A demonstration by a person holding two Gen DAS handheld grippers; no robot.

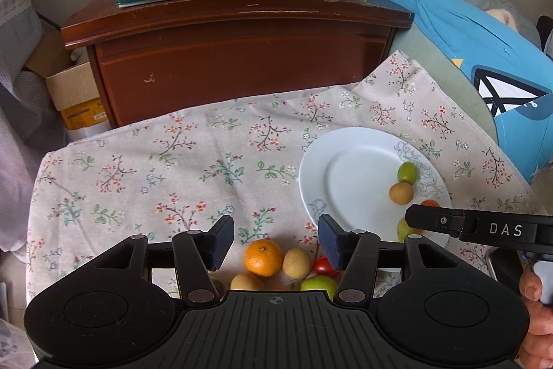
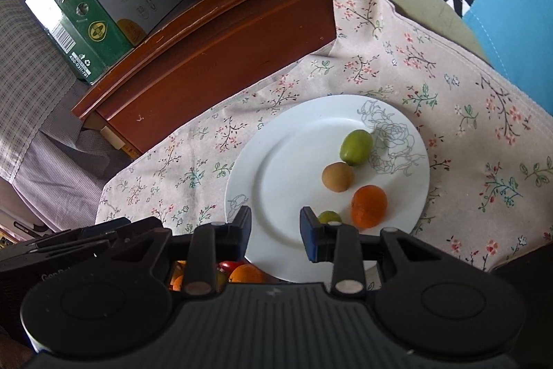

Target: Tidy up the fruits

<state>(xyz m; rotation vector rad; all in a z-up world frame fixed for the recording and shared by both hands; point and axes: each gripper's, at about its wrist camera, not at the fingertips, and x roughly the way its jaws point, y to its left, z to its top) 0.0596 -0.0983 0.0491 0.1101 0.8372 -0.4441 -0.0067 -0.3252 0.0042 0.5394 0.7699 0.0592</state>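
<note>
While both tongs stand spread and empty, left tongs (image 1: 275,242) hover over loose fruits (image 1: 263,257); right tongs (image 2: 275,230) hover over the plate (image 2: 290,161) bearing four fruits.

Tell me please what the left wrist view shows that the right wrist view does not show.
Only the left wrist view shows the brown fruits and green fruit among the pile on the cloth, under the open left hand-held gripper.

Only the right wrist view shows the whole orange on the plate, beyond the open right hand-held gripper.

Both show the white plate with its green and brown fruit, the floral cloth and the wooden cabinet.
</note>
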